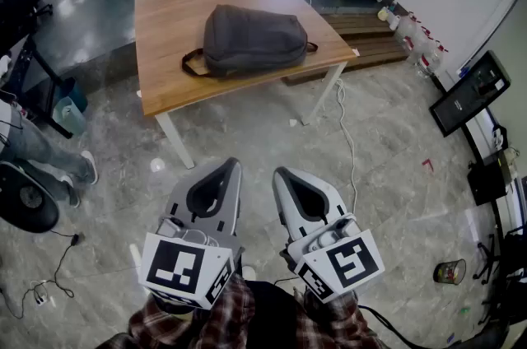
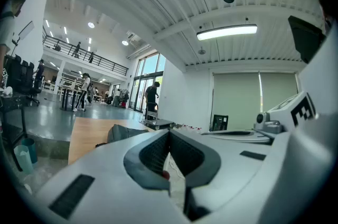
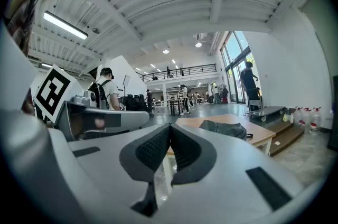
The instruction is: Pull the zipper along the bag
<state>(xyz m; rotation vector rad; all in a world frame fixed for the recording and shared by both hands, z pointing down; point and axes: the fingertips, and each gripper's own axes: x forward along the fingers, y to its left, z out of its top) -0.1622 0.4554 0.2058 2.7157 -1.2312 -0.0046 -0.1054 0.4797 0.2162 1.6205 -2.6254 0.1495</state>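
Both closed and empty, the left tool and right tool should first approach the bag at twelve o'clock on the counter.

One dark bag, one wooden table, two grippers

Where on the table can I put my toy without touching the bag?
Bare wood on the table lies left of the backpack, up to the left edge, and behind it along the far edge. The front strip is narrow, with a strap looping out. The middle is taken.
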